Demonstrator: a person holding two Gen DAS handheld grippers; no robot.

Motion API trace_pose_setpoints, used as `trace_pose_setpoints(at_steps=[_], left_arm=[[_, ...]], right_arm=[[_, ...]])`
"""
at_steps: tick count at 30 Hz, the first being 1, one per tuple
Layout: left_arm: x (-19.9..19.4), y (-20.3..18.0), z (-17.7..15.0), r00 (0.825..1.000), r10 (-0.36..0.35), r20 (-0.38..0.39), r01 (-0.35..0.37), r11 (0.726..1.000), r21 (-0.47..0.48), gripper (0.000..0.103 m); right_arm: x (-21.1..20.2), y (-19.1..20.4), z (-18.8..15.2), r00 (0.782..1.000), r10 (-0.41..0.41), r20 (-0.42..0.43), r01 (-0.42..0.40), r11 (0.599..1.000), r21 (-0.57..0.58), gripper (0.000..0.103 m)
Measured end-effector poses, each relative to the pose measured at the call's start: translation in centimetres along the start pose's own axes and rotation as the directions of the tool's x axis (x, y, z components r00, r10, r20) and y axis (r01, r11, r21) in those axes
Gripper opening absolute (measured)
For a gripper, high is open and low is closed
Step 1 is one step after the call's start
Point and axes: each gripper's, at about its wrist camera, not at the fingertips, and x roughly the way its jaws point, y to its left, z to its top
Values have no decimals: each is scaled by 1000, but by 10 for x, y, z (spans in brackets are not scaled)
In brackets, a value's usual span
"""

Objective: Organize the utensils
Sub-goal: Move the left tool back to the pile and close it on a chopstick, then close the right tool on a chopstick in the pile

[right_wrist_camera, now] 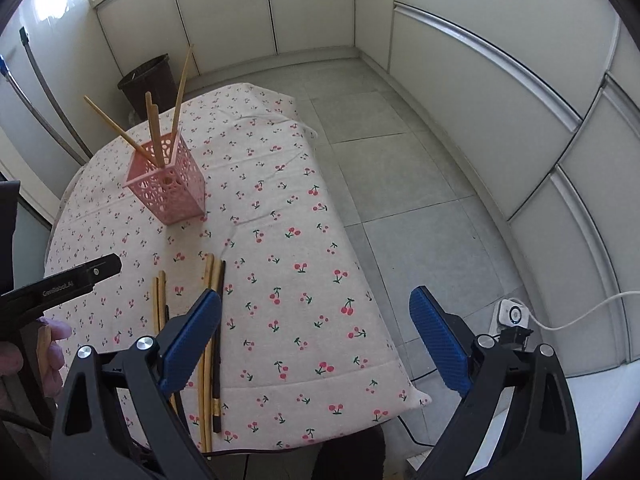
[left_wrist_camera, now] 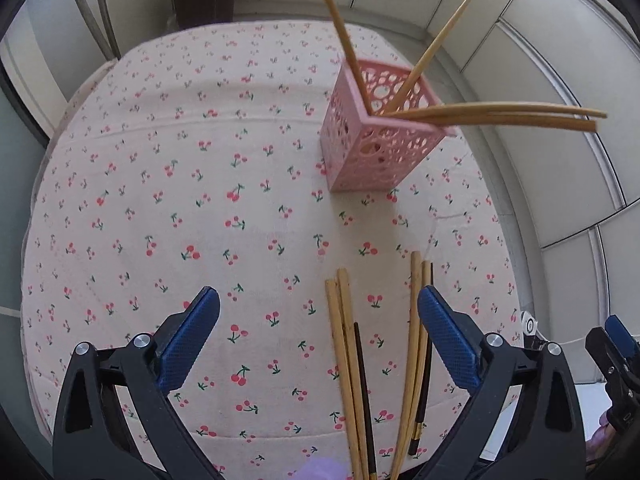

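Note:
A pink perforated holder stands on the cherry-print tablecloth with several wooden chopsticks leaning out of it. More chopsticks lie loose near the table's front edge, in two bunches. My left gripper hangs open above them: one bunch lies between its fingers, the other runs under its right finger. My right gripper is open too, with its left finger over a bunch and only cloth between its fingers. Neither holds anything.
A dark bin stands on the floor beyond the table. The tiled floor lies right of the table's edge, with a white power strip and cord on it. White cabinets line the walls. A person's hand grips the left tool.

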Motion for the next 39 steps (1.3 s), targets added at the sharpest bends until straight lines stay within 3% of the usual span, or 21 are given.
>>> trace_pose_setpoints(at_steps=[4, 10, 13, 24, 27, 29, 36, 37, 39], left_arm=[[27, 7, -5, 996, 3, -94, -7, 999, -32, 93], [49, 19, -6, 989, 15, -145, -27, 996, -87, 68], [56, 23, -6, 987, 1, -163, -20, 993, -113, 63], [69, -3, 0, 987, 74, -142, -78, 997, -23, 39], [72, -20, -5, 986, 113, -126, -107, 993, 55, 27], [71, -27, -10, 987, 104, -120, -94, 992, 85, 10], [57, -10, -16, 994, 65, -83, -62, 997, 36, 6], [52, -7, -14, 996, 54, -75, -53, 998, 27, 6], [39, -2, -11, 998, 29, -52, -29, 999, 15, 6]], right_arm=[[8, -1, -2, 998, 31, -49, -30, 999, 16, 92], [7, 0, -2, 998, 46, -49, -44, 999, 27, 92], [9, -1, -2, 996, 62, -62, -60, 998, 33, 92], [12, 2, -3, 995, 68, -72, -66, 997, 28, 92], [17, 4, -3, 994, 74, -84, -72, 997, 29, 92], [22, 4, -2, 991, 93, -99, -88, 995, 48, 92], [52, 27, 3, 963, 220, -153, -205, 973, 109, 92], [57, 33, 4, 960, 233, -156, -218, 970, 106, 90], [71, 47, 8, 952, 253, -174, -240, 966, 94, 65]])
